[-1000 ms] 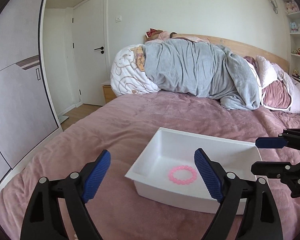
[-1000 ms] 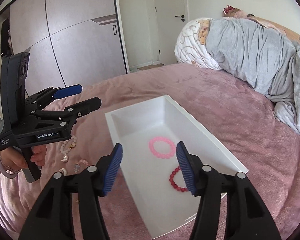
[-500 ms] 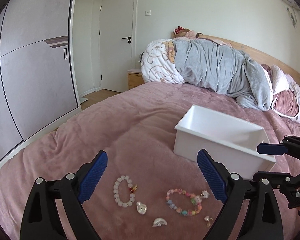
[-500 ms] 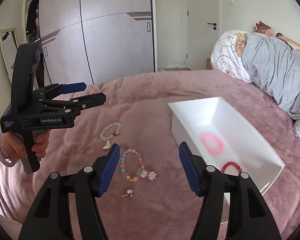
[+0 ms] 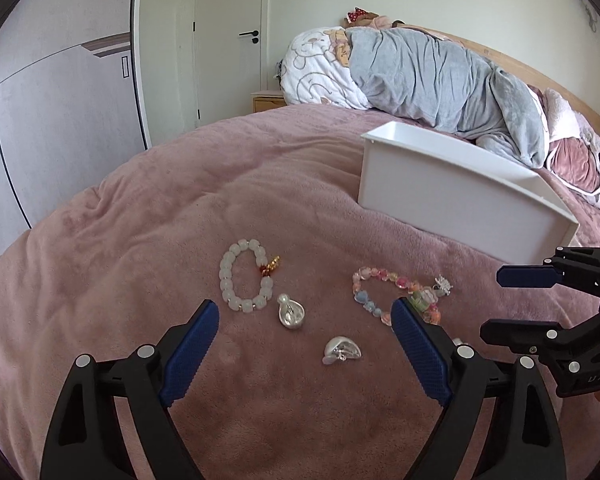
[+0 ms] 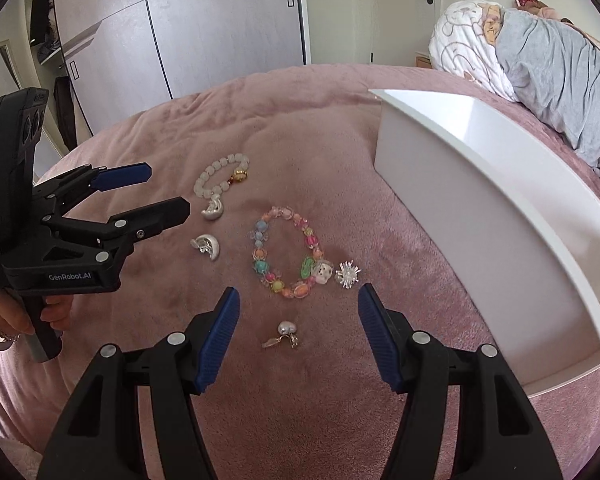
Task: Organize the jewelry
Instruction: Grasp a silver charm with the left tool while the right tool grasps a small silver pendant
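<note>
Loose jewelry lies on the pink bed cover. A white bead bracelet (image 5: 245, 276) (image 6: 218, 180) with a gold charm lies at the left. Two silver earrings (image 5: 291, 312) (image 5: 342, 350) lie near it. A multicoloured bead bracelet (image 5: 396, 294) (image 6: 286, 258) lies to the right, with a silver spiky piece (image 6: 349, 275) beside it. A small pearl earring (image 6: 285, 333) lies close before my right gripper. The white tray (image 5: 452, 196) (image 6: 500, 200) stands to the right. My left gripper (image 5: 304, 352) (image 6: 148, 194) is open and empty above the earrings. My right gripper (image 6: 298, 334) (image 5: 516, 300) is open and empty.
A rolled grey and white duvet (image 5: 420, 68) and pink pillows (image 5: 576, 160) lie at the head of the bed. A wardrobe (image 6: 160, 40) and a door (image 5: 228, 40) stand beyond the bed's edge.
Both grippers have swung left from over the tray and dropped lower toward the loose jewelry on the cover. The tray's inside has gone out of sight. Both stay open.
</note>
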